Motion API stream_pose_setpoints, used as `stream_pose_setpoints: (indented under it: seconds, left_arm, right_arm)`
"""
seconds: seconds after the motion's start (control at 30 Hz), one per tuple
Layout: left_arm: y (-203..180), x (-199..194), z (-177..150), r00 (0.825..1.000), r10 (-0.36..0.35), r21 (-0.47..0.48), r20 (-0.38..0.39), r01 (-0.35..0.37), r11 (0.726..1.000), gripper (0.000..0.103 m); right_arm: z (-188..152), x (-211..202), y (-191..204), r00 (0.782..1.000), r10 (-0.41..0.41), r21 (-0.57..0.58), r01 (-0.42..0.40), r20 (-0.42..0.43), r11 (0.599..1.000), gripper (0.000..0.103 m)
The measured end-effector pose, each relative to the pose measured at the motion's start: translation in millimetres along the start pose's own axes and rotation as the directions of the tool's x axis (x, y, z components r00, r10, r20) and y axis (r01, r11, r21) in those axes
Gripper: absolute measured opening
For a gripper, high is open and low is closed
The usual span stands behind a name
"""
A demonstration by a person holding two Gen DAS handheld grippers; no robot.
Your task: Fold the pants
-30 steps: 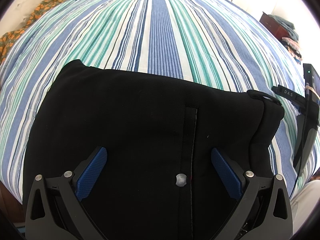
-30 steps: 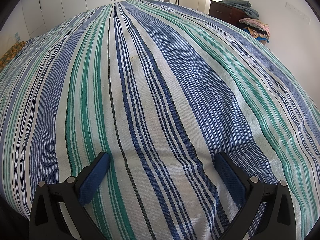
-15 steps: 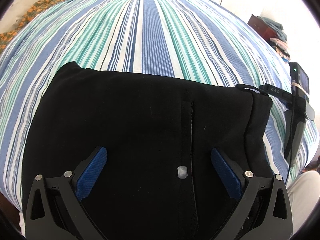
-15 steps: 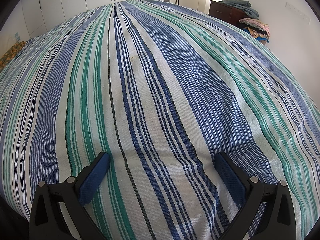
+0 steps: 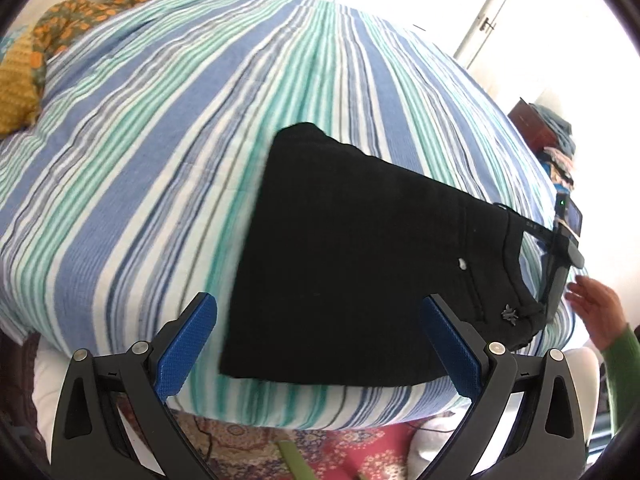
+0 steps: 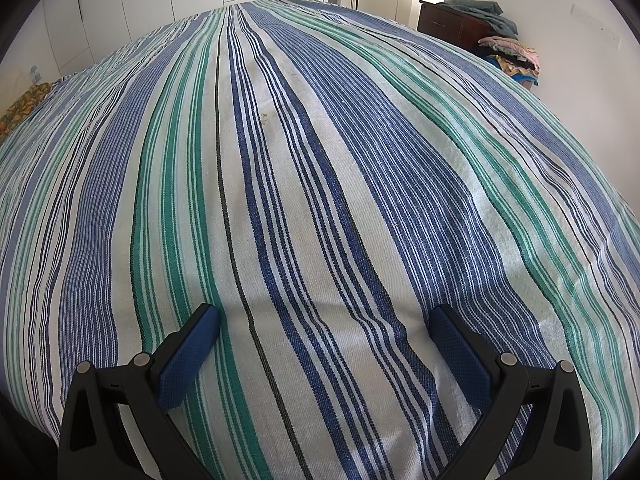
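Fold looks complete: your left gripper (image 5: 320,340) and right gripper (image 6: 324,344) both gape empty, black pants (image 5: 360,264) at 1 o'clock; next, retract.

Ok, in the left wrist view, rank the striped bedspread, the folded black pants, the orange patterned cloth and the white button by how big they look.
1. striped bedspread
2. folded black pants
3. orange patterned cloth, though it lies far off and cut by the frame edge, so its true size is unsure
4. white button
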State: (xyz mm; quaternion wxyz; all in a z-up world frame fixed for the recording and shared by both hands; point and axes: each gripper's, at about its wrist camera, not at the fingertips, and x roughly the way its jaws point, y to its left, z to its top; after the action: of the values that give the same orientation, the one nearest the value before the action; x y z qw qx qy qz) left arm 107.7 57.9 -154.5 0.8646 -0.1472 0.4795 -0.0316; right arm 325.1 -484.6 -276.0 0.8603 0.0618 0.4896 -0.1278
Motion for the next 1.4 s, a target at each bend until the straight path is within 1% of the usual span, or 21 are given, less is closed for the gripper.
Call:
stream_pose_setpoints:
  seconds: [0.23, 0.4, 0.47, 0.53, 0.6, 0.63, 0.7, 0.8, 0.87, 0.93, 0.97, 1.0, 1.03, 1.07, 1.17, 1.2, 1.23, 1.27, 1.33, 1.37, 1.4]
  left_arm:
    - [49, -18, -30, 0.997, 0.072, -0.066, -0.031, -0.074, 0.995, 0.102]
    - [64, -15, -35, 0.997, 0.04, -0.131, -0.059, -0.047, 0.99, 0.102]
    - [69, -11, -32, 0.998, 0.004, -0.163, -0.06, -0.014, 0.986, 0.102]
    - [73, -3, -29, 0.997, -0.022, -0.18, -0.071, 0.009, 0.984, 0.102]
    - [73, 6, -26, 0.996, -0.031, -0.178, -0.085, 0.016, 0.984, 0.101]
    - [72, 10, -25, 0.995, -0.036, -0.173, -0.094, 0.019, 0.985, 0.101]
    - [71, 15, -22, 0.993, -0.058, -0.164, -0.103, 0.041, 0.986, 0.1]
    - [70, 22, -16, 0.987, -0.116, -0.158, -0.112, 0.097, 0.983, 0.099]
    - [69, 27, -11, 0.98, -0.153, -0.157, -0.128, 0.132, 0.979, 0.098]
    - [67, 34, -7, 0.971, -0.188, -0.155, -0.148, 0.165, 0.974, 0.097]
    - [66, 38, -4, 0.967, -0.197, -0.15, -0.161, 0.173, 0.973, 0.097]
    - [65, 41, -2, 0.965, -0.198, -0.143, -0.169, 0.175, 0.974, 0.096]
    - [65, 44, 1, 0.964, -0.202, -0.135, -0.176, 0.179, 0.974, 0.096]
    - [63, 46, 4, 0.962, -0.204, -0.128, -0.18, 0.183, 0.975, 0.096]
    - [61, 56, 11, 0.953, -0.236, -0.126, -0.193, 0.214, 0.969, 0.094]
    - [61, 59, 12, 0.949, -0.244, -0.129, -0.199, 0.221, 0.967, 0.09]
    - [59, 64, 14, 0.944, -0.254, -0.132, -0.209, 0.23, 0.964, 0.086]
    - [57, 68, 16, 0.938, -0.269, -0.136, -0.22, 0.243, 0.96, 0.085]
    - [51, 79, 19, 0.916, -0.313, -0.145, -0.252, 0.284, 0.948, 0.082]
    - [45, 87, 20, 0.899, -0.34, -0.147, -0.278, 0.31, 0.939, 0.082]
    - [40, 94, 20, 0.895, -0.329, -0.131, -0.302, 0.302, 0.944, 0.083]
  right_arm:
    - [-1, -1, 5, 1.0, -0.024, -0.015, 0.024, 0.0, 1.0, 0.103]
    - [-1, -3, -3, 0.999, 0.022, 0.008, -0.022, -0.026, 1.0, 0.103]
    - [5, -7, -6, 0.991, 0.08, -0.058, -0.086, -0.112, 0.995, 0.103]
    - [6, -19, -23, 0.965, 0.226, 0.02, -0.226, -0.135, 0.974, 0.103]
    - [0, -43, -40, 0.908, 0.397, 0.136, -0.38, -0.132, 0.915, 0.103]
    - [-8, -60, -47, 0.867, 0.484, 0.185, -0.459, -0.121, 0.869, 0.103]
    - [-33, -99, -53, 0.752, 0.654, 0.245, -0.621, -0.082, 0.745, 0.103]
    - [-87, -144, -43, 0.553, 0.83, 0.323, -0.774, -0.071, 0.544, 0.103]
    - [-123, -151, -32, 0.426, 0.902, 0.418, -0.808, -0.074, 0.416, 0.103]
    - [-151, -141, -19, 0.34, 0.936, 0.513, -0.789, -0.094, 0.338, 0.103]
    - [-160, -133, -12, 0.327, 0.938, 0.538, -0.774, -0.112, 0.334, 0.103]
    - [-165, -126, -6, 0.342, 0.929, 0.539, -0.76, -0.141, 0.362, 0.103]
    - [-165, -121, -2, 0.373, 0.912, 0.528, -0.747, -0.172, 0.405, 0.103]
    - [-165, -117, 4, 0.381, 0.905, 0.507, -0.751, -0.189, 0.422, 0.103]
    - [-147, -114, 22, 0.365, 0.909, 0.447, -0.792, -0.2, 0.416, 0.103]
    - [-140, -111, 29, 0.37, 0.901, 0.427, -0.793, -0.227, 0.433, 0.103]
    - [-135, -107, 34, 0.396, 0.881, 0.413, -0.779, -0.26, 0.472, 0.103]
    - [-133, -103, 39, 0.395, 0.877, 0.419, -0.771, -0.275, 0.479, 0.103]
    - [-130, -98, 52, 0.331, 0.895, 0.432, -0.79, -0.298, 0.435, 0.103]
    - [-129, -97, 60, 0.334, 0.882, 0.413, -0.79, -0.333, 0.454, 0.102]
    - [-129, -96, 67, 0.362, 0.855, 0.383, -0.779, -0.371, 0.496, 0.102]
